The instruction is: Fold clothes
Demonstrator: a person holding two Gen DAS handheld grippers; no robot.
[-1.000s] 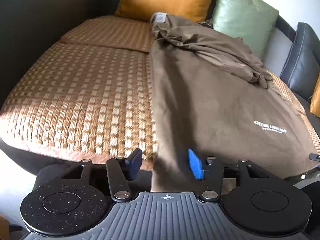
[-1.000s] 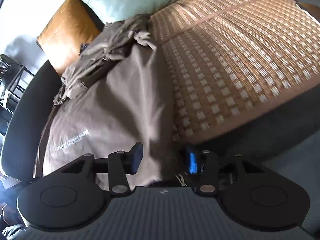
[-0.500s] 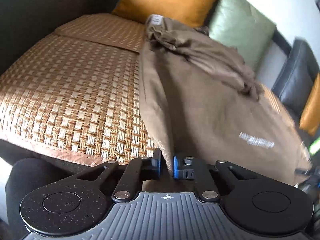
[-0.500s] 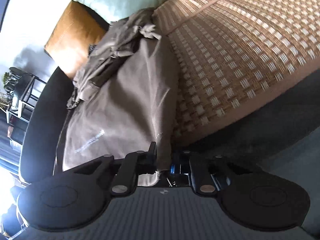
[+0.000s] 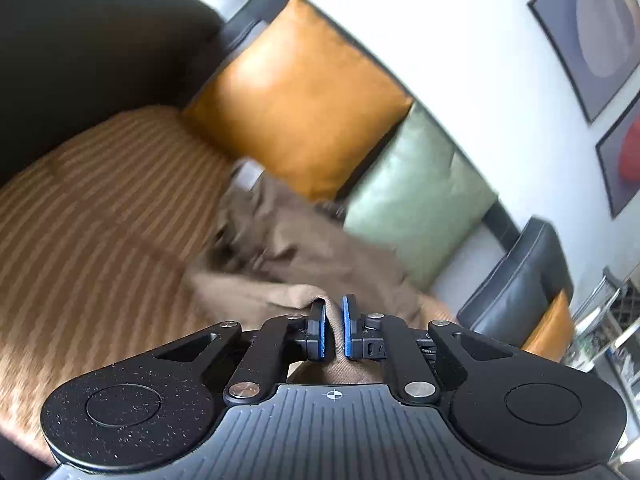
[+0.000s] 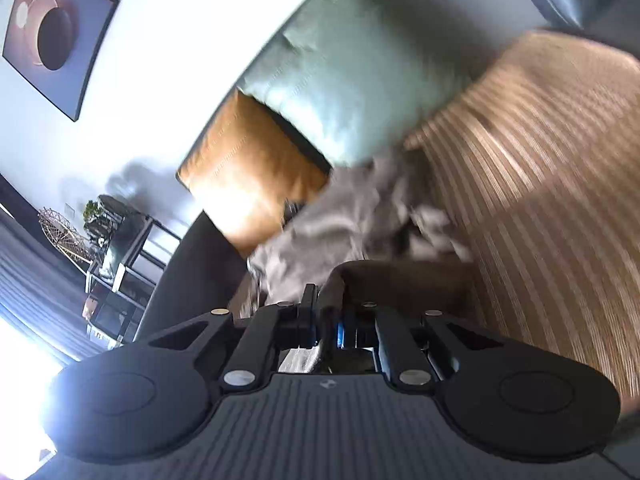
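A brown garment [image 5: 288,256] lies bunched on the sofa's woven mat [image 5: 100,208], blurred by motion. My left gripper [image 5: 333,312] is shut on a lifted edge of it, the cloth pinched between the blue pads. In the right wrist view the same garment [image 6: 360,216] rises from the mat towards my right gripper [image 6: 326,312]. Its jaws are closing with a fold of the cloth squeezed between them. Both held edges hang raised above the seat, and the cloth's far end rests crumpled near the cushions.
An orange cushion [image 5: 300,92] and a green cushion [image 5: 416,192] lean on the sofa back behind the garment. A dark armrest [image 5: 80,40] bounds the left side. Framed pictures [image 6: 56,32] hang on the wall, and a shelf unit [image 6: 116,256] stands beyond the sofa's other end.
Both grippers went from open to shut on the garment's near edge, then rose with it. The flat cloth is pulled up off the mat, and both views tilted up towards the cushions and wall.
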